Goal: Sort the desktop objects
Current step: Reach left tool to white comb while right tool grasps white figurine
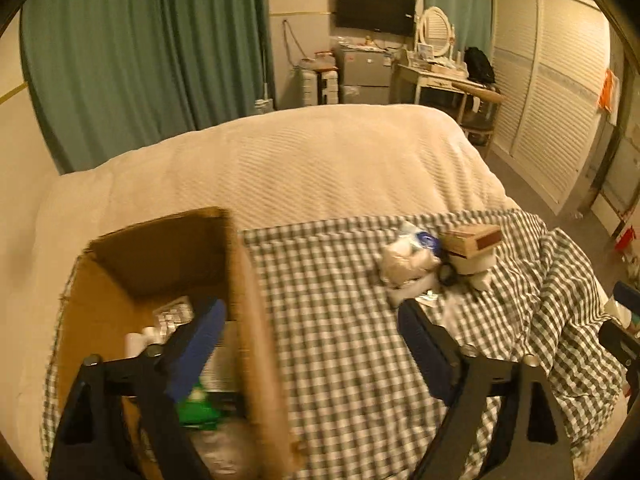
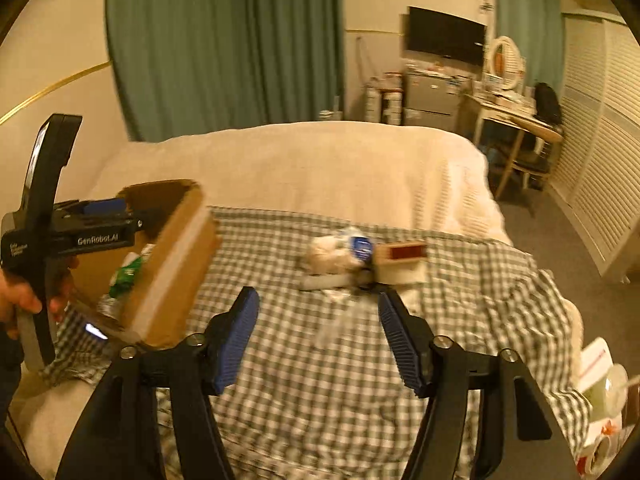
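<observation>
A cardboard box [image 1: 160, 264] stands open on the checked cloth [image 1: 340, 340] at the left; it also shows in the right wrist view [image 2: 172, 264]. Inside it lie a green packet [image 1: 196, 408] and white items. My left gripper [image 1: 312, 312] is open and empty, one finger over the box, the other over the cloth. A heap of small objects lies further back: a white crumpled bag [image 2: 332, 256], a blue-labelled packet [image 2: 362, 248] and a brown-topped box [image 2: 400, 264]. My right gripper [image 2: 318, 300] is open and empty, short of the heap.
The cloth lies on a bed with a cream cover [image 2: 320, 160]. Cups and packaging [image 2: 604, 392] sit at the right edge. Green curtains, a TV, a desk and louvred closet doors stand beyond the bed.
</observation>
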`<action>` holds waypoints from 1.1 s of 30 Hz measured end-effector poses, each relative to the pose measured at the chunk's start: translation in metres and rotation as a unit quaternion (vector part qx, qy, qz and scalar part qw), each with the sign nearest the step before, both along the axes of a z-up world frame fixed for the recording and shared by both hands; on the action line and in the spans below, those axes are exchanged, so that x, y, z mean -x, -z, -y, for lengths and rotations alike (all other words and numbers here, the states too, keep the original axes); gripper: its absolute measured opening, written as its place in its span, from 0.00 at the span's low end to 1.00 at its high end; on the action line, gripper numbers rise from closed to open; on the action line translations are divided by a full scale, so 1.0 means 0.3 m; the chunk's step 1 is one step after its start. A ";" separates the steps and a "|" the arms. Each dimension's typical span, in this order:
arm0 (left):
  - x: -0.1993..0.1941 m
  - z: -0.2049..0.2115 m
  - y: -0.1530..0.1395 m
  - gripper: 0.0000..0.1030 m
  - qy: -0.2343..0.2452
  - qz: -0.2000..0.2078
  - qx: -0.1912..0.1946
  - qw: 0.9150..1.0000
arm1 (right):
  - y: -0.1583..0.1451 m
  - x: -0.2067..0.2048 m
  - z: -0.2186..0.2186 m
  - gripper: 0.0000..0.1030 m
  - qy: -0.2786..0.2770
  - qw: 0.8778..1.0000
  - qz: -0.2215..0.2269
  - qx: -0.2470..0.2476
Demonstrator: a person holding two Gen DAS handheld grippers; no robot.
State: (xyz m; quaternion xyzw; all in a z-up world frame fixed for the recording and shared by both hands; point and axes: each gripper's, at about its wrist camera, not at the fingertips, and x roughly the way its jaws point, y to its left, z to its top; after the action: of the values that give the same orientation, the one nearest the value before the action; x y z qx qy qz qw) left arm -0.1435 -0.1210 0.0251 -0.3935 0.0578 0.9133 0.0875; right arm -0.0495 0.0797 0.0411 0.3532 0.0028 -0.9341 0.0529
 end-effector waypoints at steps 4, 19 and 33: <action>0.026 -0.121 0.110 0.93 0.014 0.028 -0.006 0.999 | 0.052 -0.010 -0.106 0.72 0.024 1.000 -0.001 -0.003; 0.224 -0.378 0.570 0.93 0.063 0.018 0.061 0.996 | 0.420 0.205 -0.344 0.77 0.064 0.998 0.021 0.003; 0.291 -0.430 0.637 0.33 0.165 0.050 0.040 0.984 | 0.634 0.557 -0.348 0.77 0.043 0.995 0.085 0.002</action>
State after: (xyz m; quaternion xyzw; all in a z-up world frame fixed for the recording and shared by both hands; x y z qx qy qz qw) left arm -0.2308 0.0082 -0.1659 -0.4271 0.1535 0.8625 0.2238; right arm -0.2166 0.1841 -0.1492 0.4306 -0.0184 -0.9023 0.0135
